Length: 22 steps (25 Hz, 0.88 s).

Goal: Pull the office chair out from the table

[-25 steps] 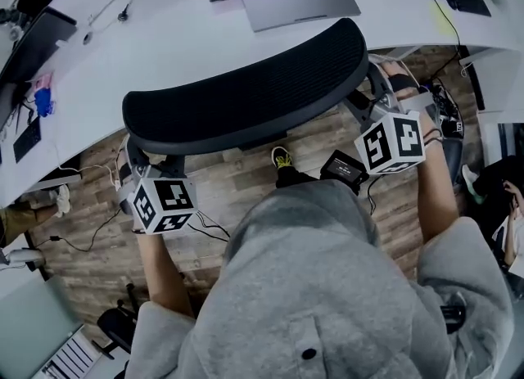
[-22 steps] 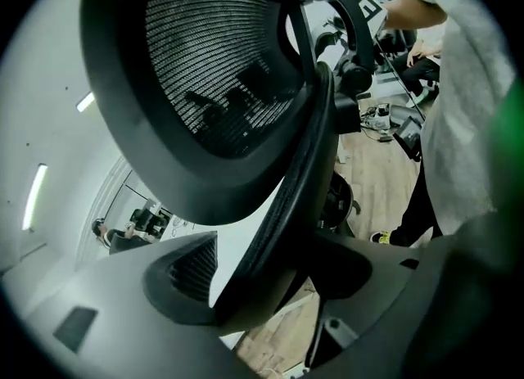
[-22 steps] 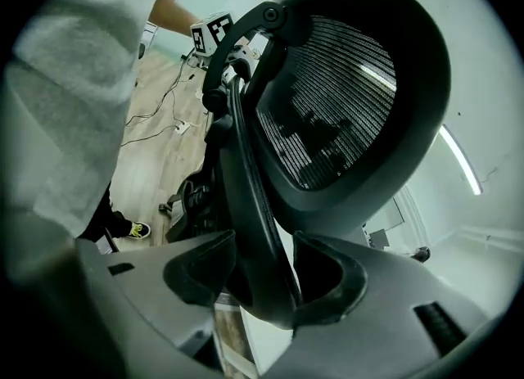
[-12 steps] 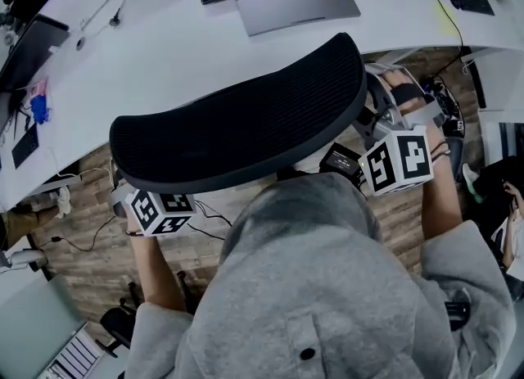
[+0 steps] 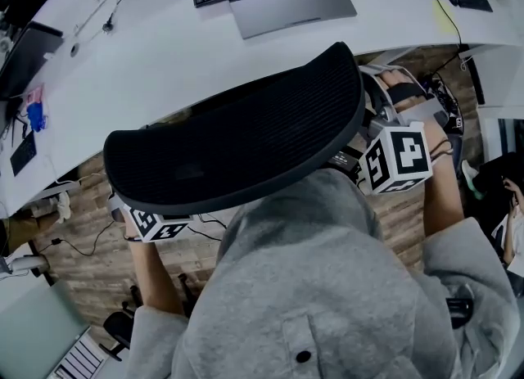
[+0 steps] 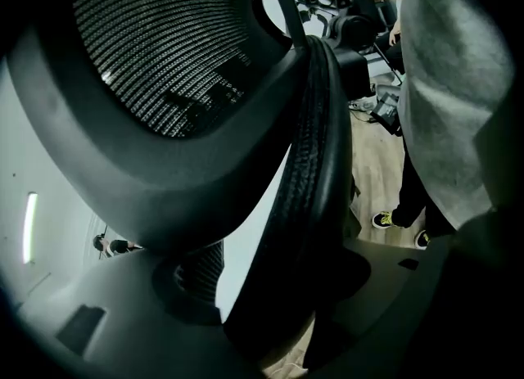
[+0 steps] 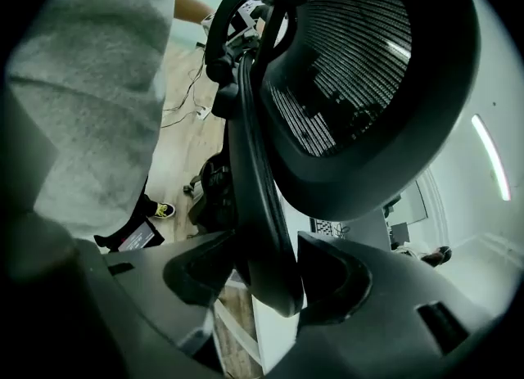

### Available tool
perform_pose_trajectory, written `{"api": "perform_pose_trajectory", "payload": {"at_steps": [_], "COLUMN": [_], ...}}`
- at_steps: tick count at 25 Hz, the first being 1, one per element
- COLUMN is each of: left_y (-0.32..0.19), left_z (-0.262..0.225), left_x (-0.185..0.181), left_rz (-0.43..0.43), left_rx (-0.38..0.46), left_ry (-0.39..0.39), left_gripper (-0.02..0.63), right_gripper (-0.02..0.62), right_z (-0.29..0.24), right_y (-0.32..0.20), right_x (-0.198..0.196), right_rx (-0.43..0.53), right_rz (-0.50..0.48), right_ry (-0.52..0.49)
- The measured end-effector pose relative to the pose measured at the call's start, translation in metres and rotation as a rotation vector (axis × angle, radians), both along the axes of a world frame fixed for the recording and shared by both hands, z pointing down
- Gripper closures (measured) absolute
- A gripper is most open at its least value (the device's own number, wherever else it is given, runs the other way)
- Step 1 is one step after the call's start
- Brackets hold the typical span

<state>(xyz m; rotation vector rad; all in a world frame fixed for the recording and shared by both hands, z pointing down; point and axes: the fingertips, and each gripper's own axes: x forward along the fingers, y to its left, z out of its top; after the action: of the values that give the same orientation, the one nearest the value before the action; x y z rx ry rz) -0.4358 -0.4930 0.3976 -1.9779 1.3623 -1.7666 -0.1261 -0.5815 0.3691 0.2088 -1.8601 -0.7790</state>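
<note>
Now you have both sides of the black mesh-backed office chair [image 5: 237, 128] gripped. Your left tool [image 6: 282, 287] is clamped on the ribbed black rim of the backrest. Your right tool [image 7: 274, 275] pinches the matching rim on the other side, and each rim runs straight between the jaws. In the head view the backrest fills the centre of the frame, just above your grey sweatshirt [image 5: 327, 287]. Its upper edge overlaps the near edge of the white curved tabletop [image 5: 164, 50] sweeping across the top. So the grasp is done and the pull looks under way. The seat is hidden beneath the backrest, so you cannot tell whether it has cleared the tabletop. Judging by that overlap, more drawing back is probably left.
</note>
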Motion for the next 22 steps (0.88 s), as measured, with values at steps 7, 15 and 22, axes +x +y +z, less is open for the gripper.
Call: {"api": "perform_pose_trajectory", "payload": {"at_steps": [7, 15, 22], "left_y": [-0.002, -0.004, -0.004], "left_z": [0.000, -0.002, -0.003], "left_x": [-0.001, -0.007, -0.006], "left_rz": [0.014, 0.029, 0.048], "left_rx": [0.010, 0.028, 0.042], "left_ry": [-0.023, -0.032, -0.026], "left_gripper": [0.339, 0.339, 0.339], "right_gripper": [0.434, 0.443, 0.449], "right_z": [0.033, 0.033, 0.032], "right_y": [-0.033, -0.029, -0.023], "right_x": [-0.022, -0.026, -0.025], "right_rx": [0.104, 0.126, 0.124], "right_rz": [-0.022, -0.009, 0.004], "right_ry": [0.026, 0.007, 0.008]}}
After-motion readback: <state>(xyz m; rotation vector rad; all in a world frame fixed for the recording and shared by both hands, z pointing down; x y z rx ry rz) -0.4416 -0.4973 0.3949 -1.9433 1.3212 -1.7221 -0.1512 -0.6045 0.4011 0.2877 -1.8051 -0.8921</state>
